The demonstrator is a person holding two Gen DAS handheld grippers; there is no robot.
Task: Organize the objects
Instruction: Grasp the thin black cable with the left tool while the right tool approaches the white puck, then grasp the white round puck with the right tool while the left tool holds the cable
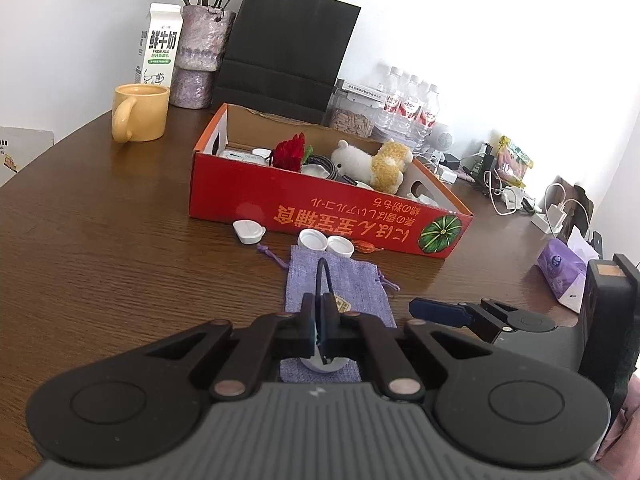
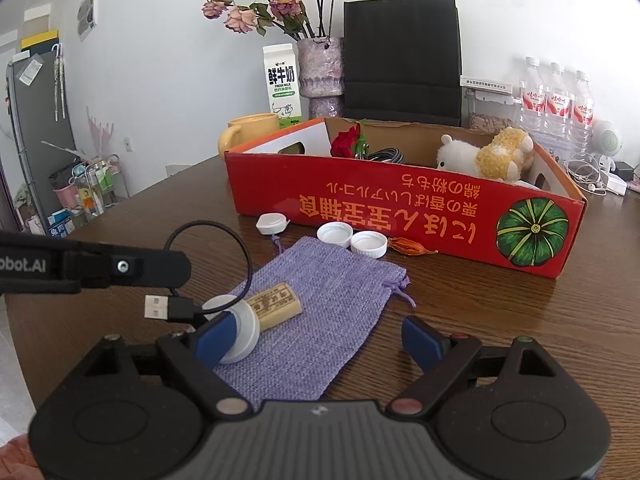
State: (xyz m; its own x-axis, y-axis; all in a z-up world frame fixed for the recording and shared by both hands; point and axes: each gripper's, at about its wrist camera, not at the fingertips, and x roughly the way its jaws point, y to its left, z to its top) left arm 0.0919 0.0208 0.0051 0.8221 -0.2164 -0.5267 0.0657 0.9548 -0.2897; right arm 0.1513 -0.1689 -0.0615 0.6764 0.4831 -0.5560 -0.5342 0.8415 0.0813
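My left gripper is shut on the thin black cable, whose loop rises between its fingers. The cable ends in a USB plug and a white round puck, which lies on the purple cloth pouch beside a small wooden block. In the right wrist view the left gripper reaches in from the left. My right gripper stands open over the pouch's near edge with nothing between its fingers. The red cardboard box behind holds a plush toy, a red rose and a coiled cable.
Three white caps and a dried pod lie in front of the box. A yellow mug, a milk carton, a vase, a black paper bag and water bottles stand behind. Chargers and a tissue pack crowd the right.
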